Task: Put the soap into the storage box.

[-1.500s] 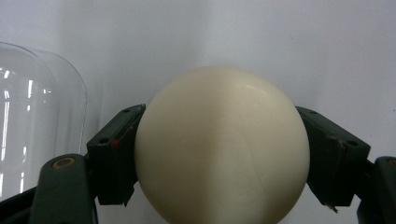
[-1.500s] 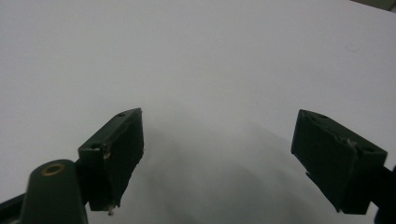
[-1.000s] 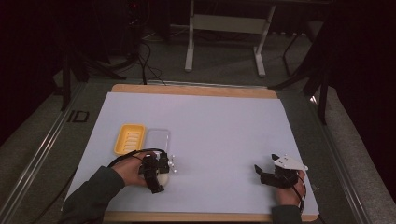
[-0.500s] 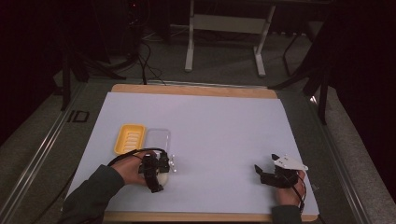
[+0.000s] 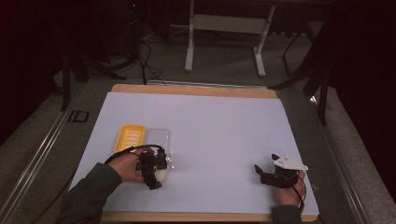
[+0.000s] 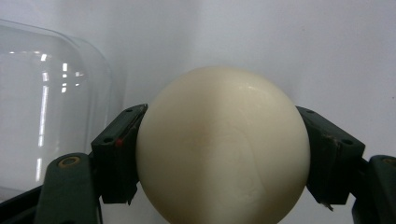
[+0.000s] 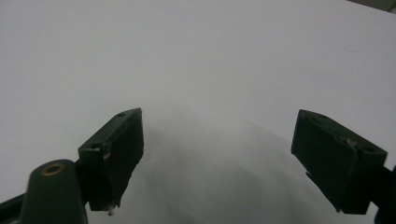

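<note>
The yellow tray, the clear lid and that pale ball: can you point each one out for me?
yellow tray [image 5: 130,136], high view, on its ribbed floor.
clear lid [image 5: 158,138], high view, on its flat middle.
pale ball [image 6: 223,144], left gripper view, on its front, between the jaws.

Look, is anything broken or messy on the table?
Nothing looks broken or spilled. The left tool squeezes a smooth cream ball with no cracks, beside a clear lid and a yellow tray lying flat. The right tool is open over the bare white sheet.
</note>
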A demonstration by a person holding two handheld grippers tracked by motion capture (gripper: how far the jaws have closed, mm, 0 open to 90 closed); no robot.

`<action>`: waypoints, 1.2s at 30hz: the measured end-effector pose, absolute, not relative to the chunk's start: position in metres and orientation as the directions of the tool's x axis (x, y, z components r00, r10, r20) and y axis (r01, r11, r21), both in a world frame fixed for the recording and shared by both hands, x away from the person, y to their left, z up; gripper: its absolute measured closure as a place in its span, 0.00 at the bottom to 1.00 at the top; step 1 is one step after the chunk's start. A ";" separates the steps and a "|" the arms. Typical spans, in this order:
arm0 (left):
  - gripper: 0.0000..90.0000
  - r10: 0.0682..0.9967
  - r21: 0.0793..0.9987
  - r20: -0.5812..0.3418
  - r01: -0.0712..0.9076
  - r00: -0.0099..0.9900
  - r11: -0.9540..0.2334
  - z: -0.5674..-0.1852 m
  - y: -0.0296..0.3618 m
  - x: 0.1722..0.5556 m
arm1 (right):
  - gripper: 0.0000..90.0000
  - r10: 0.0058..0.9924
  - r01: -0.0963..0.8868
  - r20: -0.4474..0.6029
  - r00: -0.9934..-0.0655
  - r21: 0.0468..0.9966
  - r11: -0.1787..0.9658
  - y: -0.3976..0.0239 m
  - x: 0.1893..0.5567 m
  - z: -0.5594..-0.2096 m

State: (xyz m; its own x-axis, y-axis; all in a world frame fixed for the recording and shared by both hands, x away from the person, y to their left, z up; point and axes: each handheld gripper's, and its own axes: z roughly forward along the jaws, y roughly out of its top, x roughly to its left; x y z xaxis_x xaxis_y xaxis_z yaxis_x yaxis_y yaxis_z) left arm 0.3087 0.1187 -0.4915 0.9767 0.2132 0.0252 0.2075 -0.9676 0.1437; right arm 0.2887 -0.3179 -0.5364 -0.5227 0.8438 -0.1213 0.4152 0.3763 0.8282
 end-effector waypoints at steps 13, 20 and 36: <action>0.28 0.231 0.162 0.038 0.222 0.972 -0.961 -0.479 0.123 0.316 | 0.19 0.844 0.415 -0.121 -0.523 0.828 0.376 -0.318 0.289 -0.536; 0.28 0.240 0.167 0.053 0.229 0.969 -0.959 -0.470 0.125 0.321 | 0.19 0.844 0.415 -0.120 -0.523 0.829 0.375 -0.318 0.289 -0.536; 0.28 0.291 0.189 0.071 0.273 0.954 -0.943 -0.455 0.135 0.336 | 0.19 0.843 0.415 -0.121 -0.523 0.828 0.377 -0.318 0.289 -0.536</action>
